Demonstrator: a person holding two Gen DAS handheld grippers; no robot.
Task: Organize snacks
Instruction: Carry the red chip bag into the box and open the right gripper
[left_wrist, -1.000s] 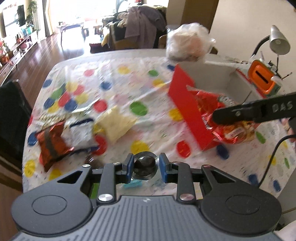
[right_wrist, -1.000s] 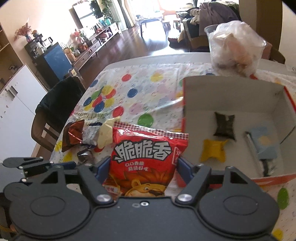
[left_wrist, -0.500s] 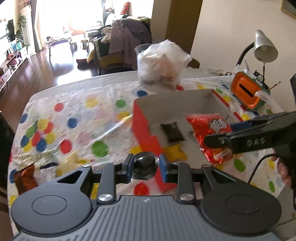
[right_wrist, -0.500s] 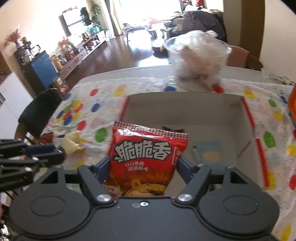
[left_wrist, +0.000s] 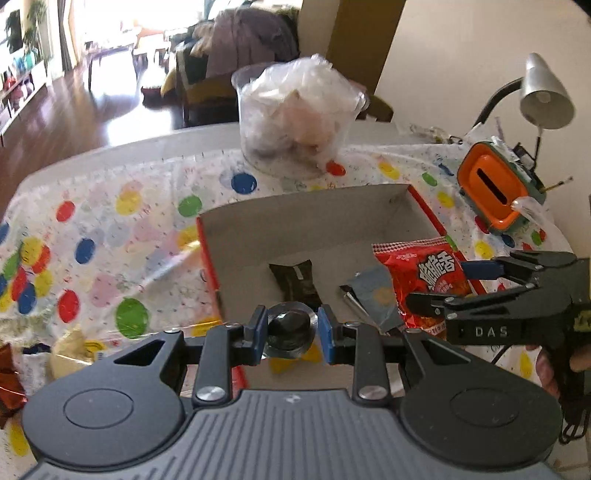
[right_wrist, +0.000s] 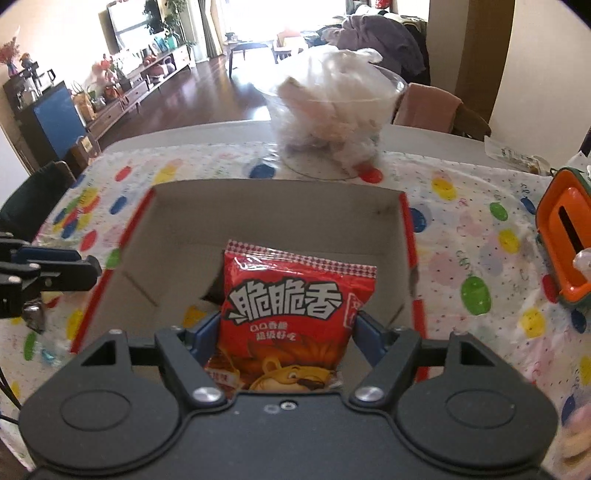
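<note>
A home: television (right_wrist: 135, 22), sideboard (right_wrist: 122, 99), clothes-draped chair (left_wrist: 240, 55).

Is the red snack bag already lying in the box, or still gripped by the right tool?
Still gripped: the right tool clamps the red snack bag at both sides, above the box.

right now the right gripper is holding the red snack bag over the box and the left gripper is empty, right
Not quite. The left gripper isn't empty: the left wrist view shows its fingers shut on a small round dark snack. The rest holds: the right gripper is holding the red snack bag over the box.
</note>
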